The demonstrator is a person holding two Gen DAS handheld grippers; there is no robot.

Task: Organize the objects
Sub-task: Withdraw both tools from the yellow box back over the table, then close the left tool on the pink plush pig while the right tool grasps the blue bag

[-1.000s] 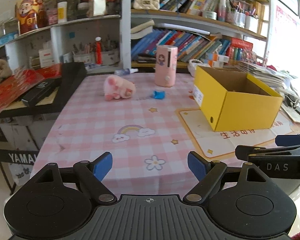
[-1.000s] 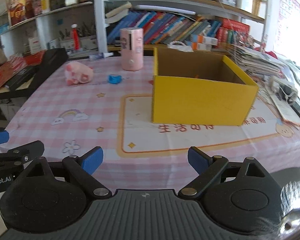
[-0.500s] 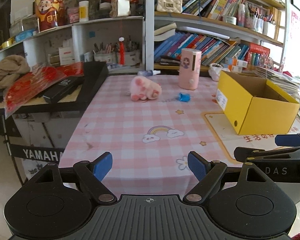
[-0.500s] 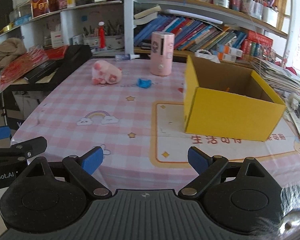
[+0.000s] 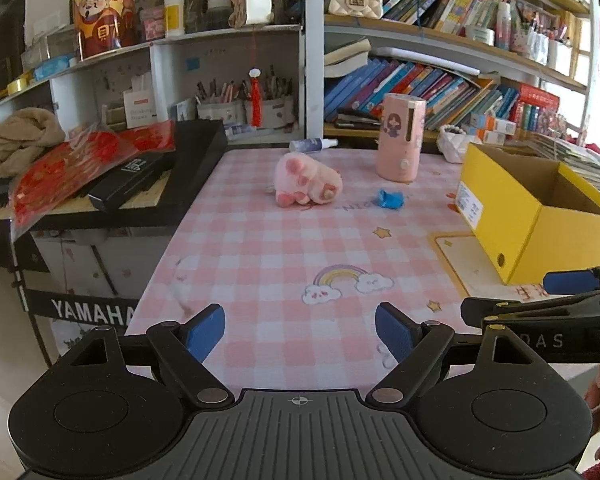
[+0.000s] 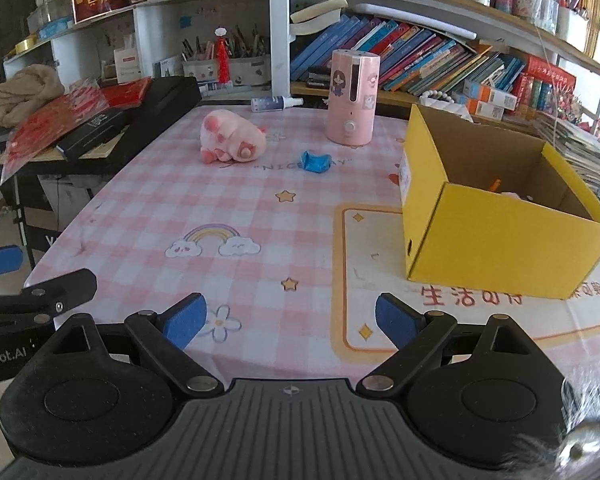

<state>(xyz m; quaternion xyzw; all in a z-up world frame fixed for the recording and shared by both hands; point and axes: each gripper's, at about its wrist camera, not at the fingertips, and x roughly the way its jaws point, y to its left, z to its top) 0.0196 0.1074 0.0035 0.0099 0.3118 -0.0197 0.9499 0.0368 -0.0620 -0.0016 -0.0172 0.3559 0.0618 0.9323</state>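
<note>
So, both of mine are empty right now: left hand-held gripper (image 5: 300, 330) and right hand-held gripper (image 6: 290, 318) each have their blue pads spread wide with nothing between them, hovering at the near edge of the counter (image 6: 148, 208). I'd call this the approach step, nothing picked yet. The pink plush pig (image 6: 232, 142) lies on its side well ahead and a bit left of my right one, the crumpled blue thing (image 6: 316, 161) just right of it, the pink canister (image 6: 352, 98) upright behind. The yellow box (image 6: 500, 236) sits ahead-right, open. Next I probably reach forward, straddle the pig, squeeze gently since it looks squishy.
</note>
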